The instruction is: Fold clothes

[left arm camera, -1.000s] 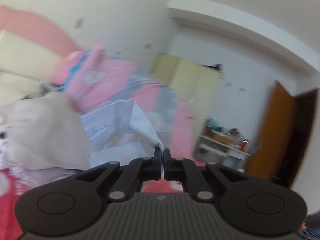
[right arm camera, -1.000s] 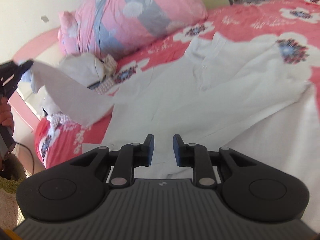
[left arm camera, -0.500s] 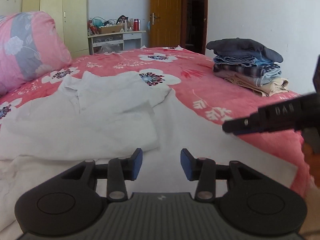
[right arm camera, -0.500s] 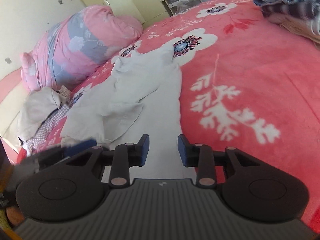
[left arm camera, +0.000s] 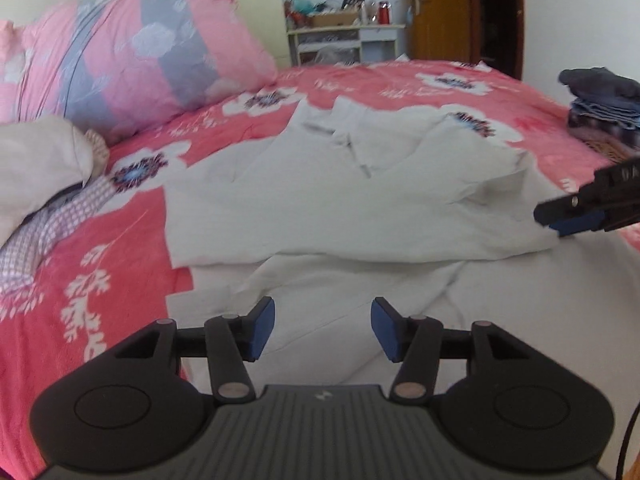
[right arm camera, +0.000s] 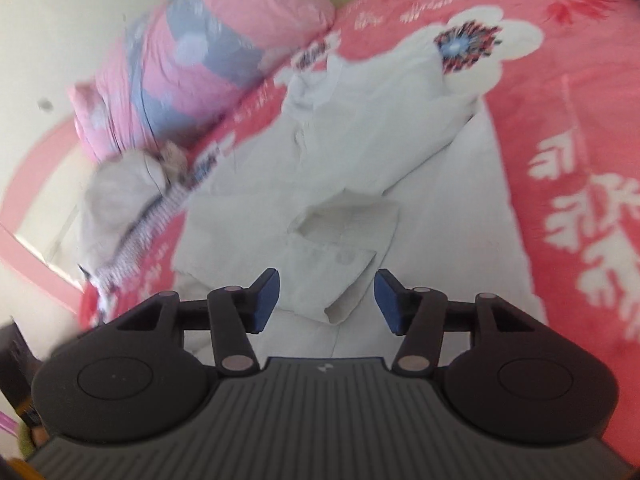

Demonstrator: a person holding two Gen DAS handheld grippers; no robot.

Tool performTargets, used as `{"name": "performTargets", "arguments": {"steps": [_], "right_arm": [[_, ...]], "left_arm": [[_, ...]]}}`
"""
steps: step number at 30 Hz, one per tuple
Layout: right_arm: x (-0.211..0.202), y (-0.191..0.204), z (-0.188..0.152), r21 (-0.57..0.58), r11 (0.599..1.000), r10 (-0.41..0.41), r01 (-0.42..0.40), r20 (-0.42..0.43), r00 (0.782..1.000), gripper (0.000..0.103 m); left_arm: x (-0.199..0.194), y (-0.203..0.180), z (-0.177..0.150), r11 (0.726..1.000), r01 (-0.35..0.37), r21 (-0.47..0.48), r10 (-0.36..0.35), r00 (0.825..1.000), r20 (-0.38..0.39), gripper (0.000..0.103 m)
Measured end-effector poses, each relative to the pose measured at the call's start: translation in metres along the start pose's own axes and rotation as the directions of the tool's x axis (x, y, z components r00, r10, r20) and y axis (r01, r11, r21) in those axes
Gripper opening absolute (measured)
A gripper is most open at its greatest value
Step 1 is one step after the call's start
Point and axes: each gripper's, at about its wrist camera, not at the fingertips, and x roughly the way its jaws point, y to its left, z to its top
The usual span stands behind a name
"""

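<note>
A white shirt (left arm camera: 352, 196) lies spread on the red flowered bedspread (left arm camera: 100, 280), collar at the far end, both sleeves laid across its body. My left gripper (left arm camera: 322, 328) hovers over the shirt's near hem, its jaws opening with nothing between them. In the left wrist view my right gripper (left arm camera: 560, 218) reaches in from the right edge, at the shirt's right side. In the right wrist view the right gripper (right arm camera: 326, 300) hangs just above a folded sleeve cuff (right arm camera: 340, 256), its jaws opening and apart from the cloth.
A pink and grey pillow (left arm camera: 132, 60) lies at the bed's head. A loose heap of pale and checked clothes (left arm camera: 36, 188) sits at the left. A stack of folded clothes (left arm camera: 604, 100) stands at the far right. Beyond the bed are a white desk (left arm camera: 344, 38) and a wooden door (left arm camera: 436, 12).
The left gripper let go of the white sleeve it held up and dropped toward the bed, jaws now apart. The right gripper's jaws widened and it swung over the sleeve cuff.
</note>
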Motion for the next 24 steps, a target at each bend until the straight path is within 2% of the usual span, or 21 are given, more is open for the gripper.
{"name": "performTargets", "arguments": {"steps": [2,3,4,6,9,13,17,24], "right_arm": [[0.017,0.013,-0.001,-0.092,0.995,-0.035,0.031,-0.041,0.999,0.039],[0.024,0.02,-0.003,-0.153,0.987,-0.051,0.043,-0.051,0.997,0.015],[0.025,0.022,-0.005,-0.186,0.981,-0.058,0.047,-0.058,0.997,0.006],[0.02,0.024,-0.003,-0.192,0.981,-0.048,0.04,-0.038,0.998,0.002],[-0.012,0.025,0.008,-0.177,0.983,-0.044,0.056,0.068,0.997,0.001],[-0.059,0.018,0.02,-0.139,0.986,-0.068,0.096,0.196,0.978,0.001],[-0.076,-0.003,0.015,-0.079,0.988,-0.112,0.131,0.211,0.971,0.001],[-0.088,-0.015,0.003,-0.008,0.996,-0.088,0.092,0.232,0.969,0.001]], "left_arm": [[0.008,0.004,0.0,1.0,-0.019,0.001,0.019,1.0,-0.019,0.055],[0.013,0.006,-0.001,0.999,-0.034,0.001,0.034,0.999,-0.028,0.055],[0.016,0.007,-0.002,0.999,-0.041,-0.003,0.041,0.998,-0.04,0.055],[0.021,0.012,-0.003,0.999,-0.046,-0.02,0.045,0.997,-0.061,0.055],[0.024,0.016,-0.005,0.998,-0.04,-0.038,0.038,0.997,-0.068,0.055],[0.025,0.017,-0.005,0.999,-0.038,-0.036,0.036,0.997,-0.068,0.055],[0.025,0.015,-0.004,0.998,-0.042,-0.037,0.039,0.997,-0.071,0.055],[0.029,0.017,-0.001,0.997,-0.053,-0.048,0.048,0.995,-0.087,0.055]]}}
